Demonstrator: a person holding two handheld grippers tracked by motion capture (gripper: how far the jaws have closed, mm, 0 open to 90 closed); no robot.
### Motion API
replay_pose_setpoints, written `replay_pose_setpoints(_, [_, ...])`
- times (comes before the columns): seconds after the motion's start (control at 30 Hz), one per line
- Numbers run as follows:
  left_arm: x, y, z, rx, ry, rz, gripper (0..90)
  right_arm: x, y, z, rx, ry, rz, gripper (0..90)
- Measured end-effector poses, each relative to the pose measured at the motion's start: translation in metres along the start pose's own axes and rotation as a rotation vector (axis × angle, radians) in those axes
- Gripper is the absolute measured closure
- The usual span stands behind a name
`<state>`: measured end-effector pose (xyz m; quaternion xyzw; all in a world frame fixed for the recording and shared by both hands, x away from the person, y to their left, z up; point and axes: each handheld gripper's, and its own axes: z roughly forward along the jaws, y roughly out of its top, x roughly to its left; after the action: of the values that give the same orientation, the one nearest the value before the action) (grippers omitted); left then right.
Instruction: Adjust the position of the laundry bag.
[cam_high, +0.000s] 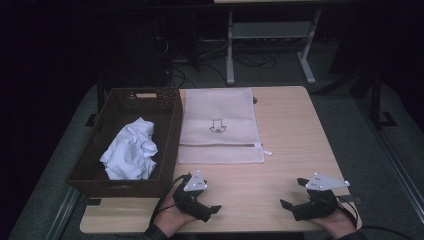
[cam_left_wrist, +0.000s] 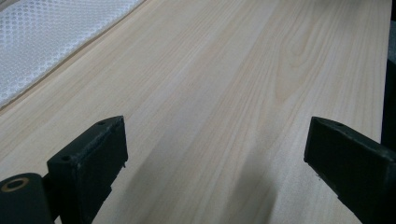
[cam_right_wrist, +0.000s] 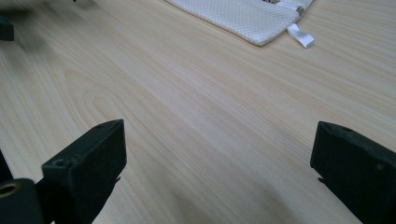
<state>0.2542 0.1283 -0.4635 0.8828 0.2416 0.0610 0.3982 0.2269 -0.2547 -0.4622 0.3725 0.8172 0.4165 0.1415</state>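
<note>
The surface (cam_high: 290, 150) is pale wood with fine lengthwise grain and a few darker swirls. The basket (cam_high: 172, 130) is dark brown wicker, and the crumpled cloth (cam_high: 131, 150) in it is white with a bluish cast. The bag (cam_high: 220, 125) is off-white mesh with a small honeycomb weave, a black outlined arrow at its middle and a white tab at one corner. Both tools, left (cam_high: 204, 199) and right (cam_high: 292, 194), are black, each topped by a grey plate with white dots.

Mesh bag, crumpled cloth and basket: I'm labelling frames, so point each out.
mesh bag (cam_high: 218, 107): high view, upper panel above the printed mark.
crumpled cloth (cam_high: 131, 150): high view, middle of the white heap.
basket (cam_high: 171, 135): high view, right wall.
</note>
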Motion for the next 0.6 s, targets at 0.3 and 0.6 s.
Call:
replay_pose_setpoints(0.3, [-0.0003, -0.0009, 0.0013, 0.015, -0.002, -0.003, 5.6, -0.0011, 0.0009, 0.0016, -0.004, 0.007, -0.009, 2.9])
replay_pose_setpoints(0.6, [0.0011, 0.0014, 0.0013, 0.015, 0.015, -0.013, 5.7, -0.0005, 0.0038, 0.0064, -0.002, 0.026, -0.02, 2.9])
